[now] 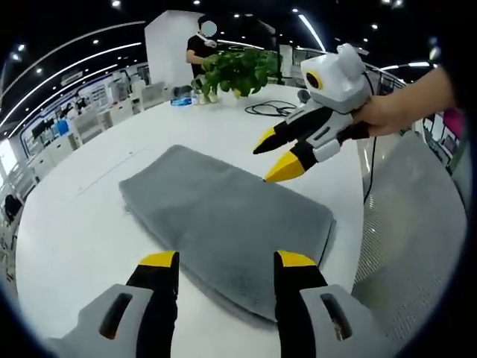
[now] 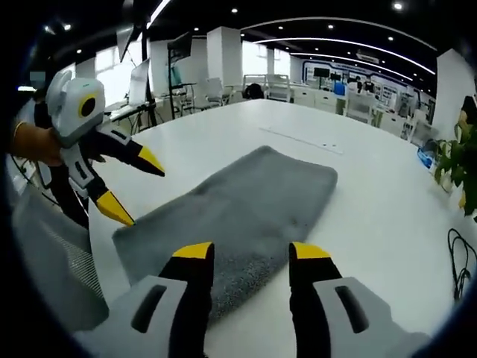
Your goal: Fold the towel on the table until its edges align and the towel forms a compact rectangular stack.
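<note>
While both hand-held grippers hover with jaws apart, left hand-held gripper (image 1: 227, 262) and right hand-held gripper (image 2: 248, 251), the grey towel (image 1: 223, 216) lies flat, folded into a long rectangle, on the white worktop (image 1: 82, 224).

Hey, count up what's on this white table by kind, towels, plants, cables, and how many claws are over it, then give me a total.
Grey terry towel: 1
Green leafy potted plant: 1
Black coiled cable: 1
Yellow-tipped claws: 2, left claw and right claw, both open
Total: 5, all on or over the round white table.
</note>
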Motion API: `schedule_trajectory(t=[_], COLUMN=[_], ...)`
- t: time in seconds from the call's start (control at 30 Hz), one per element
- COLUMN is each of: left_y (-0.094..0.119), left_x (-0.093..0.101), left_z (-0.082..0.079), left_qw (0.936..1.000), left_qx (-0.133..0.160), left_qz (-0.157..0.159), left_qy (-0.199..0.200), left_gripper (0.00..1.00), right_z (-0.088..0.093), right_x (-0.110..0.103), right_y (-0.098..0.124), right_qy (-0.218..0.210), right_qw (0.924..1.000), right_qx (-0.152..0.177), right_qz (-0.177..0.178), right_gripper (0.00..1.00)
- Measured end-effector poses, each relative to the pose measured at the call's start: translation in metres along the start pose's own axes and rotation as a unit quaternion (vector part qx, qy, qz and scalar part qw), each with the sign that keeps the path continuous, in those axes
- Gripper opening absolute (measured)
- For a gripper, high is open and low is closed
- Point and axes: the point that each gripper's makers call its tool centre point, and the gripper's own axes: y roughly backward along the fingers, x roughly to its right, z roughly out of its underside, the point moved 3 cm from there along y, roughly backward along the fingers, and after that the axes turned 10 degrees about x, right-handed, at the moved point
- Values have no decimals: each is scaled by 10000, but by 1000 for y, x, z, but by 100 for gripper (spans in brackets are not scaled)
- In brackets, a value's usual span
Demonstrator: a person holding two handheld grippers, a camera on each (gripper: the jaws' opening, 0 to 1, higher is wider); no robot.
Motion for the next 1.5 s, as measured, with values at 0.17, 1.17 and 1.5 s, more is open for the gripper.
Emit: schedule_trajectory(t=[0.17,1.17,1.5], left_y=[1,0,-5], left_x=[10,53,61], left_z=[4,30,44], left_qw=[9993,9849,9802], left_qx=[-84,-523,-734], left_qz=[115,712,956], left_qy=[-345,-1492,-1569], left_gripper=[60,51,47], right_z=[7,38,53], right_x=[-9,-84,-94], right_y=[3,20,21], right_qy=[122,883,1188], right_qw=[9997,9809,9713], right_qx=[-105,-702,-931], right_qz=[-209,-1583,-1840], right_gripper=[49,42,41])
